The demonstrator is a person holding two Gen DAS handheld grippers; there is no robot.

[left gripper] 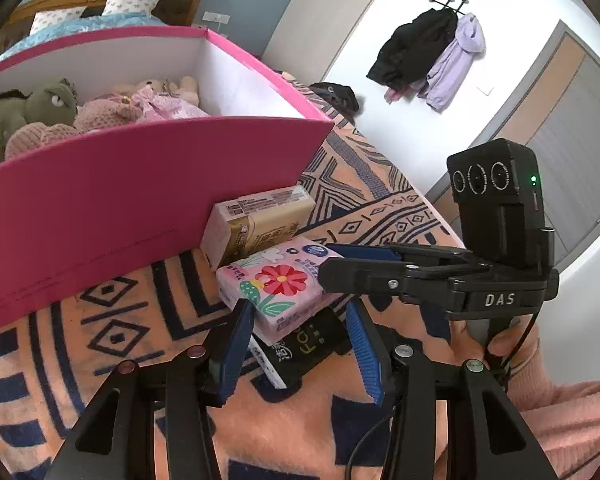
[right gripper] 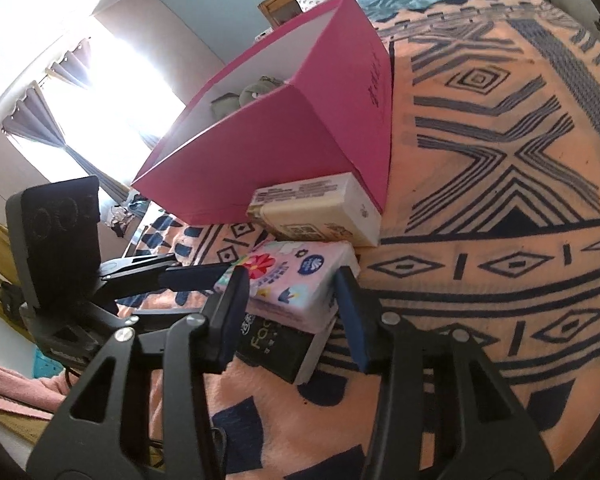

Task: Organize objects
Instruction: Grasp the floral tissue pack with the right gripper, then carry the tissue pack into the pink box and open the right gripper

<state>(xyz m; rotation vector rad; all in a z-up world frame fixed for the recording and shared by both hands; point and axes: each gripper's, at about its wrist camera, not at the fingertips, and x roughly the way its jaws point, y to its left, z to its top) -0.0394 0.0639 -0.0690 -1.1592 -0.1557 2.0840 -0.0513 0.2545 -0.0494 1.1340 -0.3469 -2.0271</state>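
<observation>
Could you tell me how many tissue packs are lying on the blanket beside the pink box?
3: a beige pack against the box, a pink floral pack before it, a black pack underneath that.

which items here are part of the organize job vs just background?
Job items:
pink floral tissue pack
black tissue pack
beige tissue pack
pink box
left gripper
right gripper

Just lying about:
patterned blanket
hanging coats
pillows
</observation>
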